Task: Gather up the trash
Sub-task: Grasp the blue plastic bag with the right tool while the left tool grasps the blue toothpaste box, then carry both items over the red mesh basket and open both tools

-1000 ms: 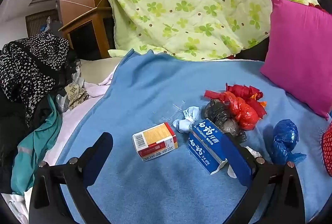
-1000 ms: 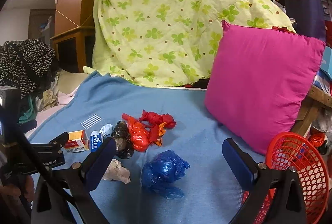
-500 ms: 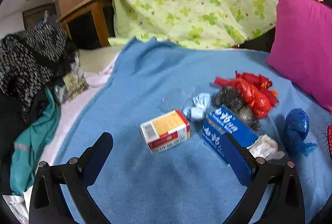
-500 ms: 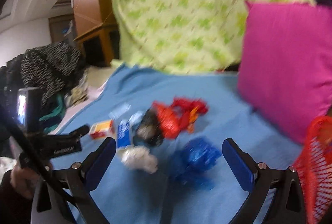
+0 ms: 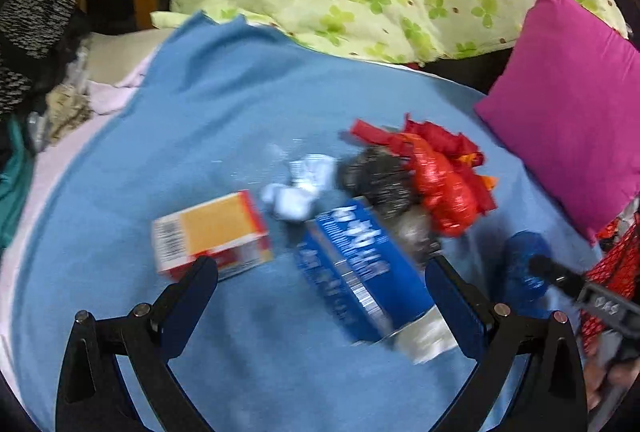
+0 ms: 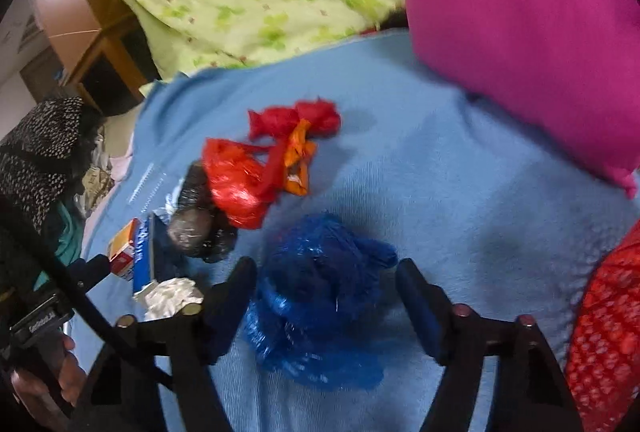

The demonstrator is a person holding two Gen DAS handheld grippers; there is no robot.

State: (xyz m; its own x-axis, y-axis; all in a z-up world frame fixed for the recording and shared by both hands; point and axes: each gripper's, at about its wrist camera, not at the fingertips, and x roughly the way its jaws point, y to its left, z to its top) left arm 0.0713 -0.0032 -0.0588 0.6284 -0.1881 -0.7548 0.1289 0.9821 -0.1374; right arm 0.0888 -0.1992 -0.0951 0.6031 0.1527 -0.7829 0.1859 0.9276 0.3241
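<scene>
The right gripper (image 6: 326, 278) is straddling the crumpled blue plastic bag (image 6: 320, 296) on the blue blanket (image 6: 440, 172), jaws spread wide, not yet pinching. The left gripper (image 5: 320, 284) is hovering, equally spread, above the blue toothpaste box (image 5: 356, 268) beside an orange carton (image 5: 208, 228).

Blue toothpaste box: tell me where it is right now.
In the left wrist view the blue toothpaste box lies between the open left gripper fingers, right of the orange-and-red box.
</scene>
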